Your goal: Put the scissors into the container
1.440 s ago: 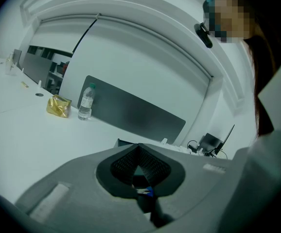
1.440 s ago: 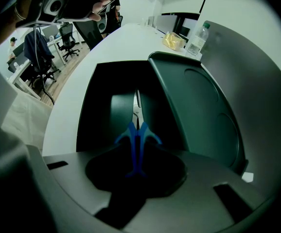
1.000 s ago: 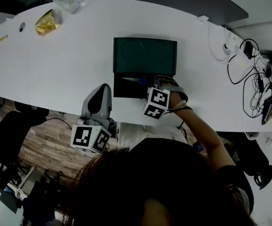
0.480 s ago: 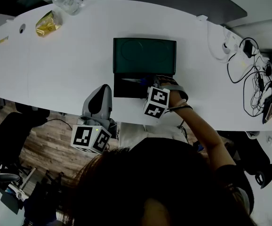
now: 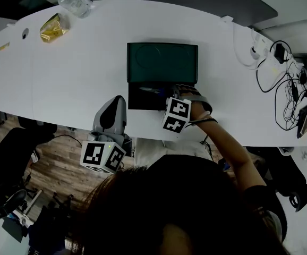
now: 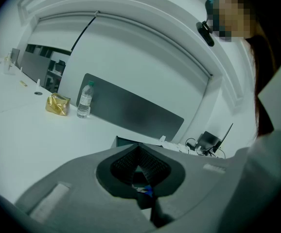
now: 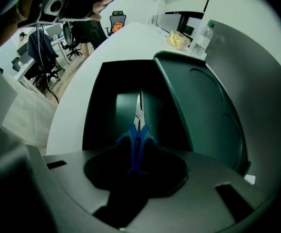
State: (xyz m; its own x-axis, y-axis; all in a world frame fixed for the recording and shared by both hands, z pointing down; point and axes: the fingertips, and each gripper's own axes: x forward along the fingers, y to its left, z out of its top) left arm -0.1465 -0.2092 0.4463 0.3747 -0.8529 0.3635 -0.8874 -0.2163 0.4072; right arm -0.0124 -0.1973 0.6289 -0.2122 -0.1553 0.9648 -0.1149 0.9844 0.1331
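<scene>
Bottle [image 5: 73, 0], yellow packet [image 5: 52, 25] (far left), cables [image 5: 286, 89] right, lid [image 5: 162, 62] open behind container [image 5: 137, 102]

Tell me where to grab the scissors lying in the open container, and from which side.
Take the scissors by the blue handles, coming down from above at the handle end. They seem to lie flat on the floor of the container, closed, with the blades pointing away along its length. The open lid stands along one long side.

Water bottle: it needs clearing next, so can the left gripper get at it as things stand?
Probably yes: only bare table lies between the left gripper and the water bottle, though it stands at the far edge.
</scene>
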